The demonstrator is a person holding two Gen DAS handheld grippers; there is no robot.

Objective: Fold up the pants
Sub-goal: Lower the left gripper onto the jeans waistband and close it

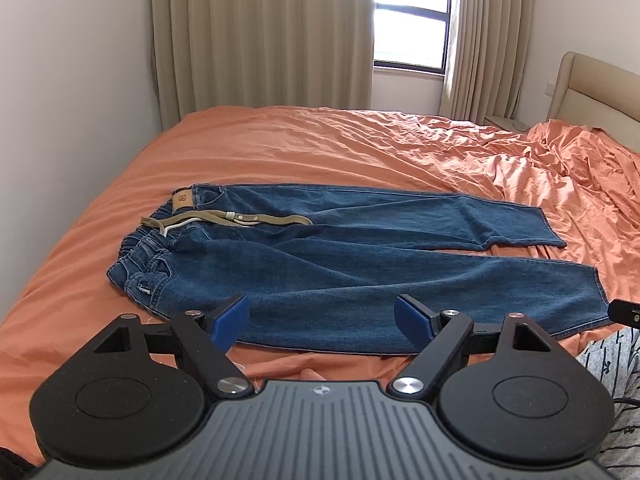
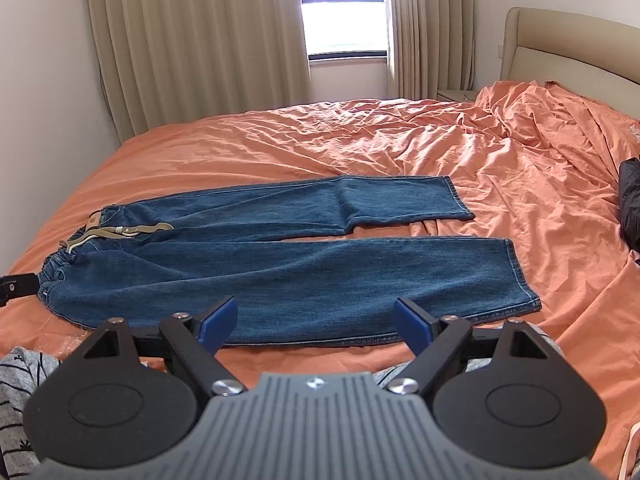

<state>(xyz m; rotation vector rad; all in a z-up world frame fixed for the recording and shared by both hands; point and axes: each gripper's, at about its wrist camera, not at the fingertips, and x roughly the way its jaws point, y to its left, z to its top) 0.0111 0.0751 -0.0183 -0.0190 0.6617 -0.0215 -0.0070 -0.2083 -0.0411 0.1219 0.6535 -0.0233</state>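
The left gripper [image 1: 321, 320] stands released in the left wrist view, its blue pads wide apart and holding nothing, above the near edge of the jeans [image 1: 320, 264]. The jeans lie flat and unfolded on the orange bed sheet [image 1: 280, 148], with the waistband to the left and both legs spread to the right. A khaki drawstring [image 1: 240, 220] lies across the waist. A tan leather patch [image 1: 184, 201] sits at the waistband; its writing is too small to read.

In the right wrist view, the right gripper [image 2: 315, 322] is also released and empty, over the near leg, closer to the hem [image 2: 520, 276]. No fold seems made yet, so I judge the task is at its start. The next move probably calls for pinching the near leg's edge at waist and hem together and laying it over the far leg. No brand is readable here.
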